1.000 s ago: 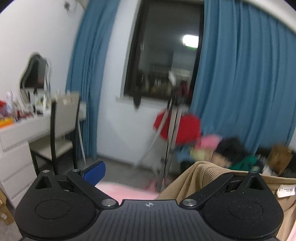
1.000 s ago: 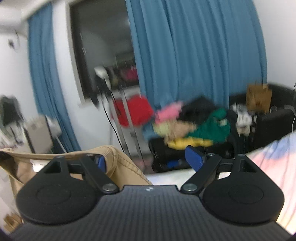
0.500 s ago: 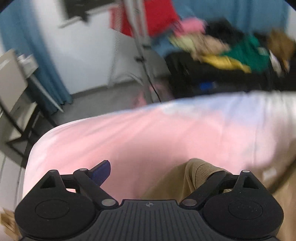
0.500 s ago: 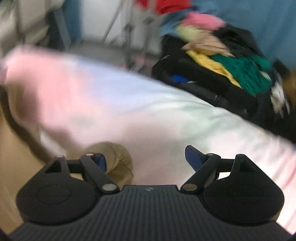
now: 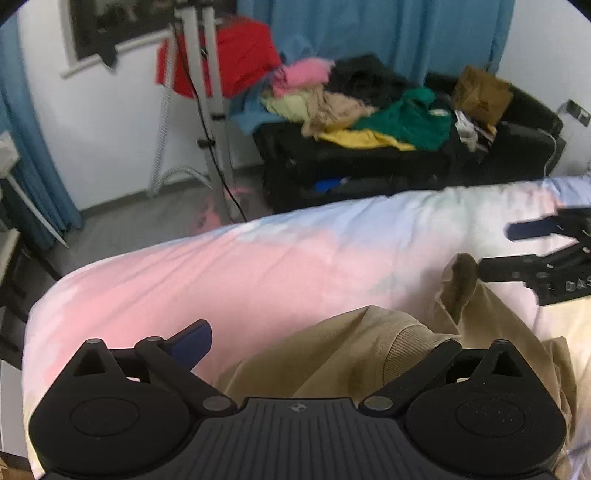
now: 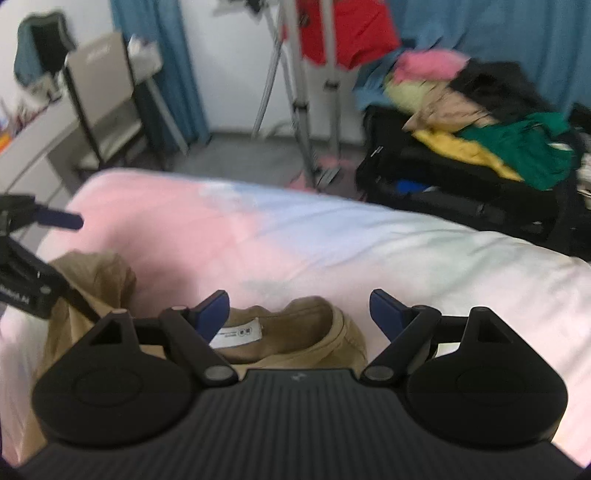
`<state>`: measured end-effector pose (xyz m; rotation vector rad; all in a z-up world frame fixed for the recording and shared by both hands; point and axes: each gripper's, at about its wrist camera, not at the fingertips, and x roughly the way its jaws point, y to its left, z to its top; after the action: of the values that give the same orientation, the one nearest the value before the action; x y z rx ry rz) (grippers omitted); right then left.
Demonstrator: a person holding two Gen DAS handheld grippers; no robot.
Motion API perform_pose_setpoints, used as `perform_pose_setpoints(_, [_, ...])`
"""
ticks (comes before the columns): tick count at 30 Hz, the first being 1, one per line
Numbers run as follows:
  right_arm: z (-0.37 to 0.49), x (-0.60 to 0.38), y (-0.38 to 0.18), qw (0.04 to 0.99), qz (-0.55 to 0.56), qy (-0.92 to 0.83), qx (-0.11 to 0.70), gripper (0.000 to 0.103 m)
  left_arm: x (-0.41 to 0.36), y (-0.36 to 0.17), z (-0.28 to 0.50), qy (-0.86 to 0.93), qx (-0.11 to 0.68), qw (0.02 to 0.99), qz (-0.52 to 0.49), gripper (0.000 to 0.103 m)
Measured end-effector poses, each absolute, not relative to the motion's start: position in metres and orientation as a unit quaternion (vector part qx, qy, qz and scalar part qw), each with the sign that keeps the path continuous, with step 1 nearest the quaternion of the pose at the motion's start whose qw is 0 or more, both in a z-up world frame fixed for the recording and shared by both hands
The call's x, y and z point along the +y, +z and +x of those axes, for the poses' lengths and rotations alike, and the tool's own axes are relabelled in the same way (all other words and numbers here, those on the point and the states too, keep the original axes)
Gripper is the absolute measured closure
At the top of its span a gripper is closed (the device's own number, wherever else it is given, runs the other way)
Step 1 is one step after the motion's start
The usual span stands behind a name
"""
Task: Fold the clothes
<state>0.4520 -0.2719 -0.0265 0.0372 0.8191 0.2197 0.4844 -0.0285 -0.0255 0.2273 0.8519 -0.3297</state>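
1. In the left wrist view, the left gripper [image 5: 295,343] fills the bottom of the frame with its fingers spread wide; the left blue pad [image 5: 194,341] is bare, while the right finger is hidden under a ribbed fold of the tan knit garment [image 5: 332,354], so whether it grips the cloth cannot be told.
2. In the right wrist view, the right gripper [image 6: 297,312] sits at lower centre, jaws wide apart, both blue pads [image 6: 384,310] clear of cloth; the garment's collar with a white label [image 6: 236,332] lies between and just below them.
3. The garment lies bunched on the pink-and-white bedsheet [image 5: 258,266], which spans the middle of both frames.
4. Beyond the bed's edge, in the upper half, stand a grey metal tripod [image 5: 210,92] and a black sofa [image 5: 369,155] heaped with coloured clothes [image 5: 388,114].
5. Blue curtains [image 5: 369,26] hang along the top.
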Motion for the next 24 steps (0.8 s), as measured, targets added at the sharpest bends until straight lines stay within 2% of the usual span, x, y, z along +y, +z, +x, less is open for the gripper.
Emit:
perform_pose_setpoints(4, [0.382, -0.286, -0.024, 0.931, 0.097, 0.041, 0.348, 0.019, -0.050, -0.038, 0.454, -0.058, 0.342, 0.921, 0.179, 0.001])
perform_pose_setpoints(8, [0.291, -0.293, -0.033, 0.934, 0.164, -0.001, 0.319, 0.019, -0.069, -0.063, 0.436, 0.006, 0.310, 0.928, 0.207, 0.001])
perform_pose_setpoints(15, [0.161, -0.304, -0.051, 0.947, 0.176, 0.011, 0.270, 0.019, -0.108, -0.077, 0.409, 0.033, 0.303, 0.932, 0.198, 0.001])
perform_pose_setpoints(19, [0.167, -0.321, -0.086, 0.941, 0.183, -0.008, 0.284, 0.018, -0.134, -0.093, 0.424, 0.039, 0.286, 0.917, 0.276, 0.001])
perform_pose_setpoints(24, [0.184, -0.327, -0.116, 0.941, 0.193, -0.005, 0.277, 0.019, -0.158, -0.125, 0.446, 0.001, 0.301, 0.861, 0.410, 0.002])
